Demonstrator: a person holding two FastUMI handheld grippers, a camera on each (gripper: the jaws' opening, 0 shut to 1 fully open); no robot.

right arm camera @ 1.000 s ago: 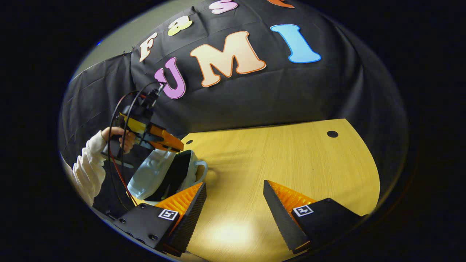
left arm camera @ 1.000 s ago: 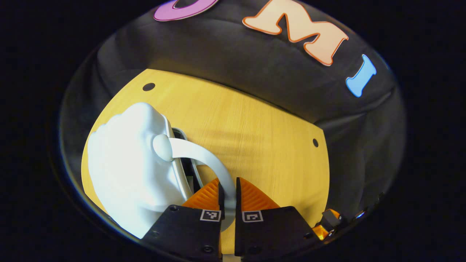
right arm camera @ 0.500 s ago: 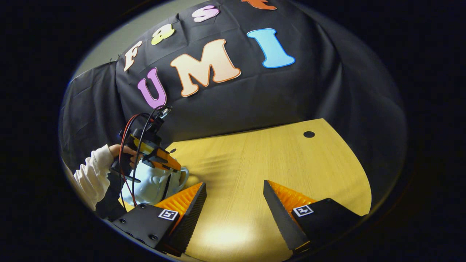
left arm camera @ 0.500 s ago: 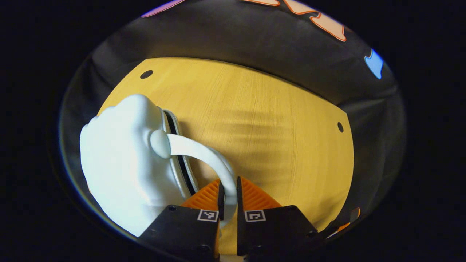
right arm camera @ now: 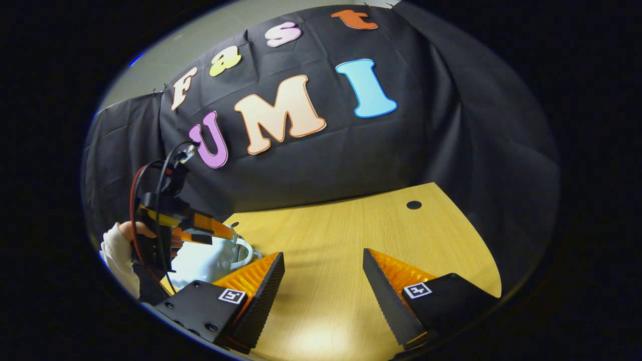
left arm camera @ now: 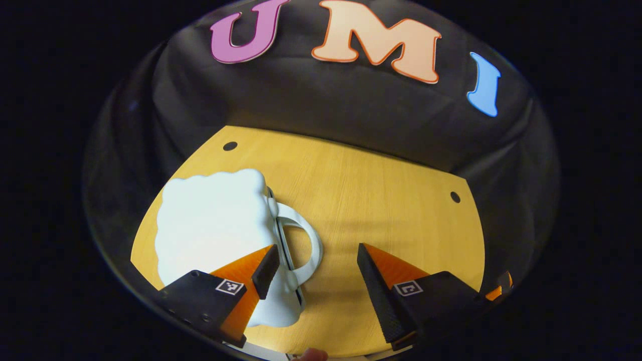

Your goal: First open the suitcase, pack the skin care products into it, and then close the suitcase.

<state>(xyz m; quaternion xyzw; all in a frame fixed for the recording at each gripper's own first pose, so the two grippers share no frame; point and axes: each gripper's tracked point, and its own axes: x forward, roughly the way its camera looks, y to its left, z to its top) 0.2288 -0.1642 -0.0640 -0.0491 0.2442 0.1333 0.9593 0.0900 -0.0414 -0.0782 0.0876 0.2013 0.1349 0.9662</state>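
Note:
A pale, cloud-shaped suitcase point(left arm camera: 215, 225) lies flat and closed on the wooden table point(left arm camera: 391, 200), its looped handle point(left arm camera: 308, 245) pointing to the right. My left gripper point(left arm camera: 316, 250) hovers open just above that handle, one finger over the case's edge and the other over bare table, touching nothing. In the right gripper view the suitcase point(right arm camera: 205, 260) sits at the far left beneath the left gripper point(right arm camera: 200, 231), which a hand point(right arm camera: 133, 230) in a white sleeve holds. My right gripper point(right arm camera: 322, 254) stands open over bare table, well to the right of the case.
The table has small round holes near its back corners point(left arm camera: 230, 146) point(left arm camera: 455, 196) point(right arm camera: 414, 204). Black cloth walls close in the back and sides. A fingertip point(left arm camera: 311, 355) shows at the bottom edge of the left gripper view.
The left gripper, shut on the suitcase handle before, has let go, opened and drawn back. The lid it held up came down; the case now lies closed and flat. The right gripper stays open.

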